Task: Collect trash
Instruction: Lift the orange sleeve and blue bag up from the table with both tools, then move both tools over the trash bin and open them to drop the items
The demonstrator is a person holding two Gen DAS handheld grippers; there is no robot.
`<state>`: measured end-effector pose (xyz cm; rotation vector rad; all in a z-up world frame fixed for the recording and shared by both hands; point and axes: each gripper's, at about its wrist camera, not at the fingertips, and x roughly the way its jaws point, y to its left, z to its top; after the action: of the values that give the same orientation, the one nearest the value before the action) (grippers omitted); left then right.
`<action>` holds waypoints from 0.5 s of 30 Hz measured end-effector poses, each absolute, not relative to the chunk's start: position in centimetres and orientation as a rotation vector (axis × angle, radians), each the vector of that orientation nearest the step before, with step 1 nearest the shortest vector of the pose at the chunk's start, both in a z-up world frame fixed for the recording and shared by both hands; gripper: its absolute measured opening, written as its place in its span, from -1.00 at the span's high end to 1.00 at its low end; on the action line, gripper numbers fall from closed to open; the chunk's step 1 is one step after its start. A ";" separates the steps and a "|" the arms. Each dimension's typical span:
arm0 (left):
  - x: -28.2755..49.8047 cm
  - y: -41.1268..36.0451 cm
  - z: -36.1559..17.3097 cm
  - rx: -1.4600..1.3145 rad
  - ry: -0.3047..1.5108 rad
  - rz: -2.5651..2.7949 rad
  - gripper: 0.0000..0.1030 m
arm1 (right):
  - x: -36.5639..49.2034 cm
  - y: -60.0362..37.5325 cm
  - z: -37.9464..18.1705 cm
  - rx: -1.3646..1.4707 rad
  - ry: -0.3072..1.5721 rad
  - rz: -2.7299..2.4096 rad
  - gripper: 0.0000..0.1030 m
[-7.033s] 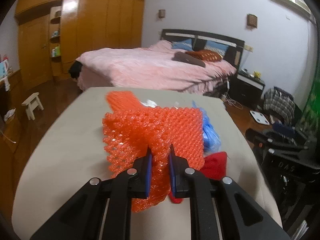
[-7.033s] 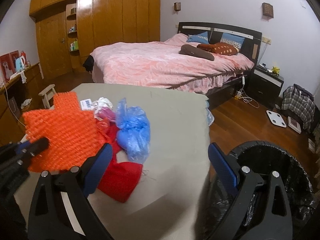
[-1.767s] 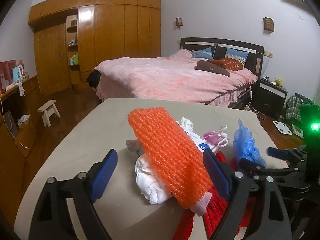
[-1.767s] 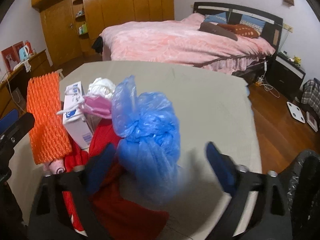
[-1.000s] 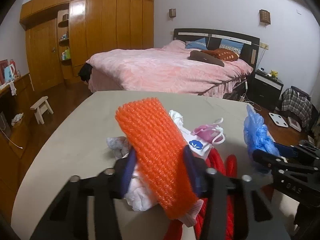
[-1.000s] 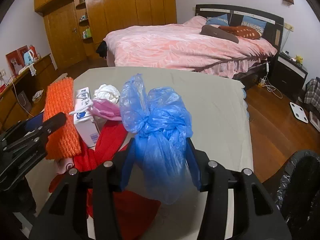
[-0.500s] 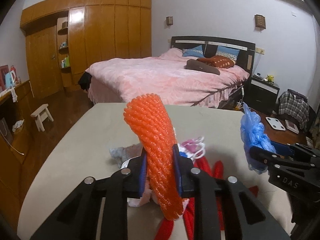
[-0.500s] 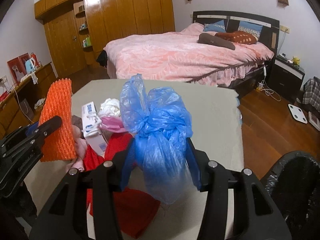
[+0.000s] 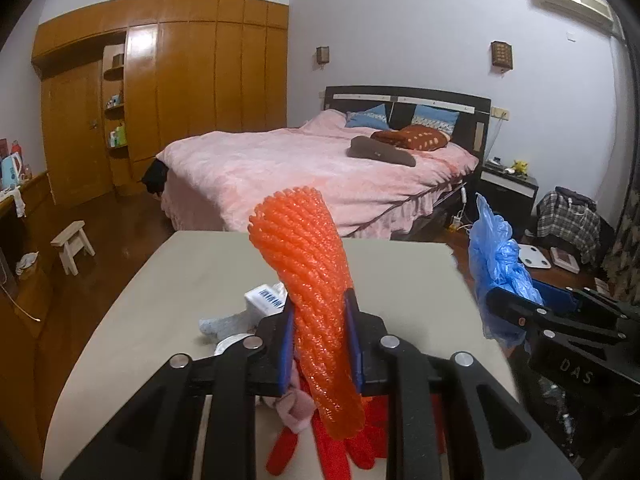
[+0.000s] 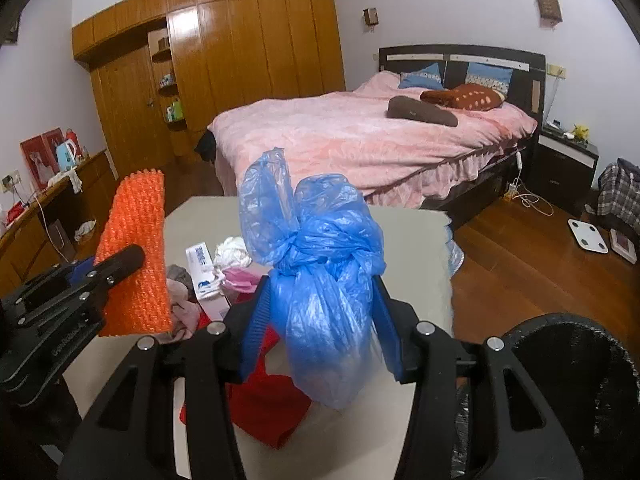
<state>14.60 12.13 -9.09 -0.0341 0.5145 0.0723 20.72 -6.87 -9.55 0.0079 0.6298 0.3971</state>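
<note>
Trash in both claws, lifted off the counter (image 10: 416,240): left claw (image 9: 320,340) clamps orange foam netting (image 9: 308,264), right claw (image 10: 320,328) squeezes a knotted blue bag (image 10: 320,264). Slippery plastic could slide free before the bin (image 10: 576,364), I reckon, and more trash remains.

Beige table (image 10: 412,240) carries red cloth (image 10: 268,408), white carton (image 10: 204,268), crumpled tissue (image 10: 232,250), pink mask (image 10: 240,280)
</note>
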 end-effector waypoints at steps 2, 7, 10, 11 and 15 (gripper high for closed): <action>14.3 11.6 -8.6 -0.031 0.506 0.061 0.57 | 20.1 -7.4 -8.9 0.010 0.620 0.394 0.08; 14.0 10.4 -7.7 -0.033 0.497 0.034 0.58 | 18.9 -8.6 -7.9 0.023 0.604 0.387 0.08; 13.9 9.4 -7.2 -0.028 0.492 0.015 0.58 | 18.3 -9.5 -7.4 0.033 0.595 0.379 0.08; 13.9 9.0 -7.1 -0.027 0.490 0.010 0.58 | 18.2 -9.7 -7.2 0.035 0.592 0.376 0.08; 13.5 7.6 -6.8 -0.021 0.484 -0.017 0.59 | 17.5 -11.3 -6.7 0.040 0.577 0.353 0.08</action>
<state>13.52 7.61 -6.85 -0.0213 0.4840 -0.0172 17.54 -11.26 -6.65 0.0403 0.5772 0.3526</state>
